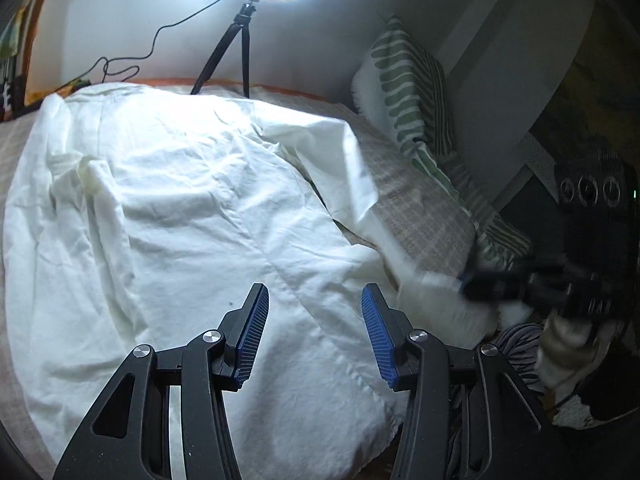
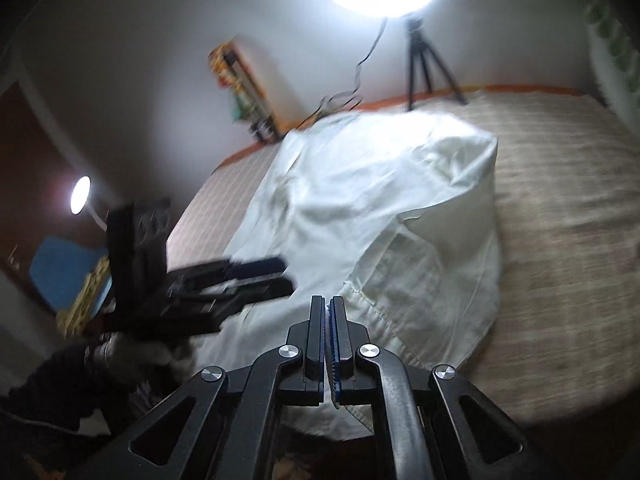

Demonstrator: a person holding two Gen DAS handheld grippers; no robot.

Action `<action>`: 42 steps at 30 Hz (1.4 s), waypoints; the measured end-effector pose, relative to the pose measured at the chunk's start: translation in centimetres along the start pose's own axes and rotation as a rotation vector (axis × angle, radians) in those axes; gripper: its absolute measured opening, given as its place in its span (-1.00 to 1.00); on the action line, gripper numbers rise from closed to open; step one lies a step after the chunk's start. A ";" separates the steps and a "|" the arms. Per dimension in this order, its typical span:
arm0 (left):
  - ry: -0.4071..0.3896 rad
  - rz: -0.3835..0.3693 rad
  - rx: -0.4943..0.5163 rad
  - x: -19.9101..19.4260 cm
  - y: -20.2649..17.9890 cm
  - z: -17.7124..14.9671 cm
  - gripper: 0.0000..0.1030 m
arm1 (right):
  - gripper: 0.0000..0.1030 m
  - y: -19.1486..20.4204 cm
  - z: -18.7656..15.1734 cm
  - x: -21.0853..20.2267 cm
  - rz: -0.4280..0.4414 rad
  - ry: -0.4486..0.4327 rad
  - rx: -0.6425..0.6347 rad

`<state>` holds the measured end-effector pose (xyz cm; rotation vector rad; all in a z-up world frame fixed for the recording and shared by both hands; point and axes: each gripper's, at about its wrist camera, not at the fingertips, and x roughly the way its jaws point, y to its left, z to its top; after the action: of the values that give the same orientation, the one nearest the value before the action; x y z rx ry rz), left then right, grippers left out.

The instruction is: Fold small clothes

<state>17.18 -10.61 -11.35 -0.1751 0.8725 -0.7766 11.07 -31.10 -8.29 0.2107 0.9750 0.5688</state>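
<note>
A white garment (image 1: 180,208) lies spread and wrinkled on the bed; it also shows in the right wrist view (image 2: 380,208). My left gripper (image 1: 314,300) is open and empty, hovering over the garment's near part. It shows blurred at the left of the right wrist view (image 2: 276,276). My right gripper (image 2: 328,308) is shut on the garment's near hem, with white cloth pinched between the pads. It appears blurred at the garment's right edge in the left wrist view (image 1: 464,280).
A beige checked bedsheet (image 2: 560,200) covers the bed. A ring light on a tripod (image 1: 244,40) stands at the far edge, with its cable. A green striped pillow (image 1: 412,92) leans at the right. A lamp (image 2: 80,194) glows far left.
</note>
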 end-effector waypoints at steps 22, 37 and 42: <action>0.165 -0.069 -0.072 3.8 -1.0 -3.5 -0.08 | -0.30 -7.8 14.6 4.4 -0.205 0.012 0.017; 0.139 -0.146 -0.075 3.6 -0.1 -4.4 -0.89 | -0.97 -12.3 24.1 16.8 -0.371 0.149 0.087; 0.104 -0.177 -0.102 1.8 0.1 -4.2 -0.95 | -1.00 -9.0 25.8 16.4 -0.437 0.130 -0.023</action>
<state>14.85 -11.10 -15.23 -0.3075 1.0056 -0.9133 42.70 -27.59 -9.53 -0.0626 1.0999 0.1936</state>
